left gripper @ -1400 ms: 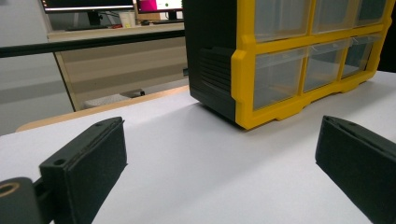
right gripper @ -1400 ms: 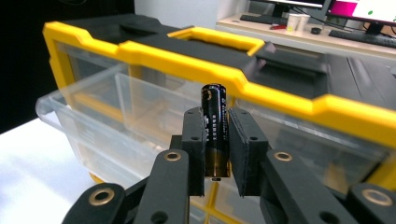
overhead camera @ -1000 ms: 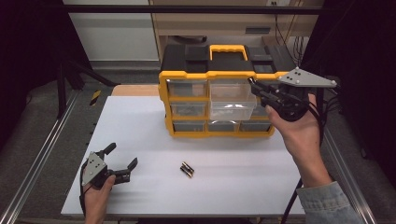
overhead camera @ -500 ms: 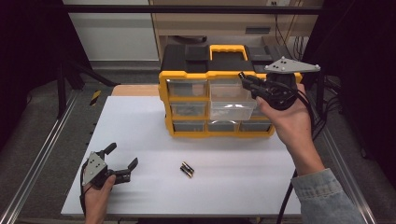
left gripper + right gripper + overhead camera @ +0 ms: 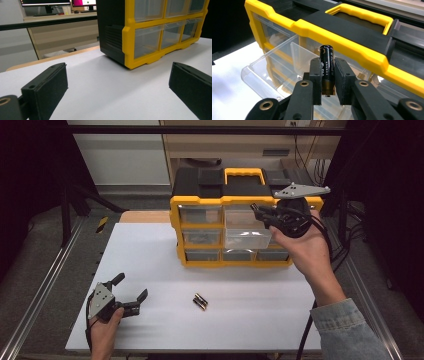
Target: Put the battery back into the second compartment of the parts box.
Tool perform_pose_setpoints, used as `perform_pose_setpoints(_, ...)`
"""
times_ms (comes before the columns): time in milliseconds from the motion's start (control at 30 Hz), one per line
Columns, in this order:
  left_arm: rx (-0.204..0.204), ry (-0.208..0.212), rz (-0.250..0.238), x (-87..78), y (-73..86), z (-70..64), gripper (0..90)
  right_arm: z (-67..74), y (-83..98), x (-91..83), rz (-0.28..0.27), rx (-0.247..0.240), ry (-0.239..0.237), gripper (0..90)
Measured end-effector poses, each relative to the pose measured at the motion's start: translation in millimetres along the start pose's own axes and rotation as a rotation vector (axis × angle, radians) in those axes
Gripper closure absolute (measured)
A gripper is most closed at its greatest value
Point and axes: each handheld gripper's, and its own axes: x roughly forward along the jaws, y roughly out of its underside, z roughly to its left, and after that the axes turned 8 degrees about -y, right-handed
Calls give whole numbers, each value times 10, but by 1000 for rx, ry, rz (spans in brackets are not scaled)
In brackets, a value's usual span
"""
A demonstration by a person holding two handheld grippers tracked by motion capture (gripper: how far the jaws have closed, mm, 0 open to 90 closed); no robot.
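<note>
A yellow and black drawer organizer (image 5: 235, 227) stands at the back of the white table; its middle right clear drawer (image 5: 247, 239) is pulled out. My right gripper (image 5: 256, 211) hangs in front of the organizer's upper right drawers, above the pulled-out drawer, shut on a black battery (image 5: 327, 68) that stands upright between the pads over the clear drawer (image 5: 279, 72). Two more black batteries (image 5: 200, 302) lie side by side on the table in front of the organizer. My left gripper (image 5: 131, 287) rests open near the table's front left, its jaws wide apart with only bare table (image 5: 112, 95) between them.
The white table (image 5: 150, 245) has metal rails along both sides. A wooden board edge (image 5: 142, 216) shows behind the table's far left. Dark floor and a cabinet lie beyond. Cables trail from the right gripper past the table's right edge.
My right gripper with the battery has shifted left along the organizer's upper front, toward the open drawer. The left gripper and the two batteries on the table have stayed put.
</note>
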Motion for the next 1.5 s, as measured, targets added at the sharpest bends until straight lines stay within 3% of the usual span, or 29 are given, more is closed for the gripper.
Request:
perform_pose_setpoints(233,-2,-2,-1,-1,0,4,16,5,15,41,26,0,-24,767)
perform_pose_setpoints(300,-2,-1,-2,-2,0,3,16,0,21,47,10,12,-30,751)
perform_pose_setpoints(400,-3,-3,-2,-5,0,7,16,3,30,16,-31,31,-41,674)
perform_pose_setpoints(467,-4,-3,-2,-6,0,9,16,28,43,-22,-56,17,-40,604)
perform_pose_setpoints(633,-2,-2,-2,-1,1,3,16,148,117,-174,-130,-13,-6,368)
perform_pose_setpoints(800,2,-3,-1,-4,-1,0,16,259,255,-316,-170,-33,32,189)
perform_pose_setpoints(900,2,-2,0,-3,0,-1,16,294,373,-398,-182,-33,67,132)
perform_pose_setpoints(1100,1,-3,-2,-1,-1,-6,16,285,623,-434,-161,-12,85,112)
perform_pose_setpoints(1333,4,-3,-5,-6,-3,-7,14,297,968,-222,-96,16,68,107)
perform_pose_setpoints(1500,5,-2,-5,-4,-1,-10,14,315,1111,-69,-69,40,44,101)
